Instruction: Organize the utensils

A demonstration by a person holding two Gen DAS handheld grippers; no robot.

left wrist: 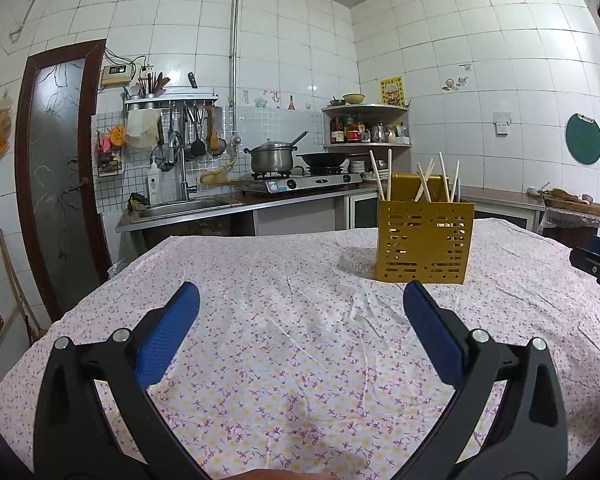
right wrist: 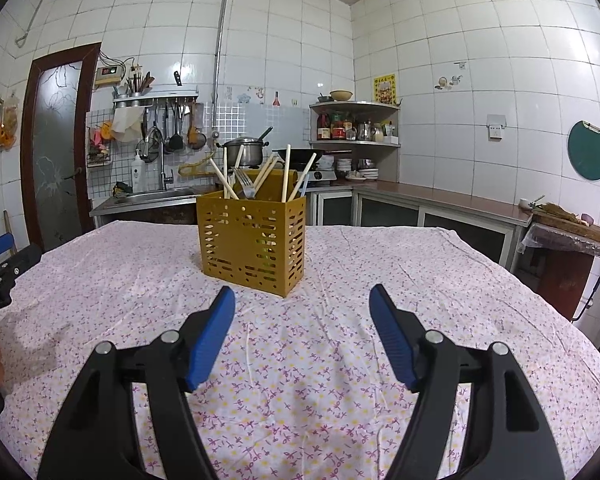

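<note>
My left gripper [left wrist: 301, 294] hangs wide and empty over the tablecloth [left wrist: 284, 360], the holder [right wrist: 252, 240] mid-table already carries chopsticks [right wrist: 286, 174] and a fork [right wrist: 244, 180], and my right gripper [right wrist: 302, 298], also wide, holds nothing, so I judge sorting nearly finished.

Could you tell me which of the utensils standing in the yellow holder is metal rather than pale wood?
The fork, standing among the chopsticks in the yellow holder. It alone is silvery with tines; the rest are plain pale sticks.
</note>
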